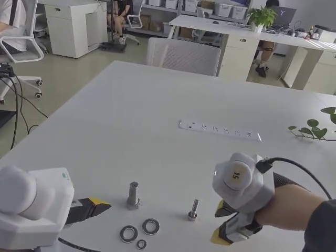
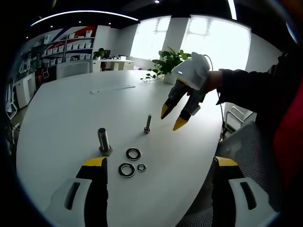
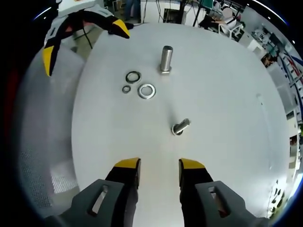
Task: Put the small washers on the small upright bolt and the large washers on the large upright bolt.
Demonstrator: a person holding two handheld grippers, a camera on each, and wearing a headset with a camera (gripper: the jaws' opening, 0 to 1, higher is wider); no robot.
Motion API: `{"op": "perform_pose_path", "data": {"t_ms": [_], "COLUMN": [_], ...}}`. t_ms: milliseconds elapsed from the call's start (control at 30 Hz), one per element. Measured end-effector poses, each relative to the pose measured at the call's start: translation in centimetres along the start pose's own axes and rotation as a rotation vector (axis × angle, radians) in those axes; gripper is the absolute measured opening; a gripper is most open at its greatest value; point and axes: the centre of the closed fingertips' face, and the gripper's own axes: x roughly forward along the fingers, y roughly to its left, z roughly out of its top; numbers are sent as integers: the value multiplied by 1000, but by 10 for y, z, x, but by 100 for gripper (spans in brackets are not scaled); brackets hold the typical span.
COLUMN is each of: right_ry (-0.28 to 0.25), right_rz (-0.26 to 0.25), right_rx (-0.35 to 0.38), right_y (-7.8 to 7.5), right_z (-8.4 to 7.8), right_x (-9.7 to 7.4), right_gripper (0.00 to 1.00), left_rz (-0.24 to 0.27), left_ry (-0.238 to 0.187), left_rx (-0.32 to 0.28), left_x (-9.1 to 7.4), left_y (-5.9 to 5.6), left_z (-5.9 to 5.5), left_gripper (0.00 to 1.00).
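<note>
Starting pick: left claw [image 2: 159, 163], right claw [image 3: 160, 164] apart, empty; washers [image 1: 122, 234] loose. Next: pinch small washer [image 1: 138, 244] for small bolt [image 1: 193, 208].

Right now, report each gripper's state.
Left gripper: open, holding nothing.
Right gripper: open, holding nothing.

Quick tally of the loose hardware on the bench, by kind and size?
Large upright bolt: 1
Small upright bolt: 1
Large washers: 2
Small washer: 1
Total: 5
</note>
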Motion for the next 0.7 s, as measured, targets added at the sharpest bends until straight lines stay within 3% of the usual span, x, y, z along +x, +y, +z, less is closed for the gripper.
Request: {"op": "perform_pose_path", "data": {"t_ms": [267, 400, 700], "right_ry": [-7, -30, -36], "right_rz": [15, 35, 77], "right_rx": [-2, 2, -65], "right_y": [14, 23, 45], "right_z": [1, 9, 30], "right_x": [-1, -1, 6], "right_gripper": [34, 34, 34], "left_rz": [0, 0, 1], "left_ry": [-5, -7, -9], "left_rx": [1, 3, 7], "left_x": [0, -1, -1], "left_y": [-1, -2, -2], "left_z": [2, 2, 3], "left_gripper": [92, 92, 92]}}
